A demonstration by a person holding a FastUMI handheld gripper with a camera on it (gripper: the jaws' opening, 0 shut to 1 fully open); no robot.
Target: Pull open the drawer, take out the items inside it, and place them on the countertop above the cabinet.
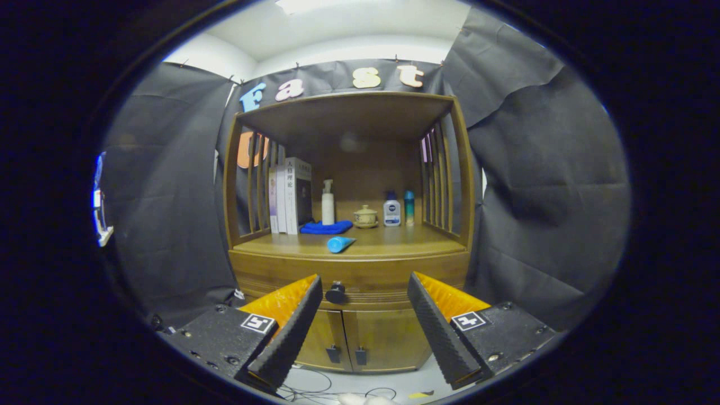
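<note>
Gripper view: gripper (364, 304) spread wide, gripping nothing, facing the closed wooden cabinet drawer (349, 278). Its dark round knob (336, 292) sits between the fingers. A blue tube (340, 243) lies on the countertop (394, 239). Any pull should run straight, centred on the knob.

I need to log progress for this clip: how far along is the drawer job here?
The drawer is shut, and the open gripper holds nothing, its jaws set apart before the knob. A blue tube lies near the front edge of the countertop. This fits either a drawer awaiting emptying or one emptied and shut again; its contents are hidden.
</note>
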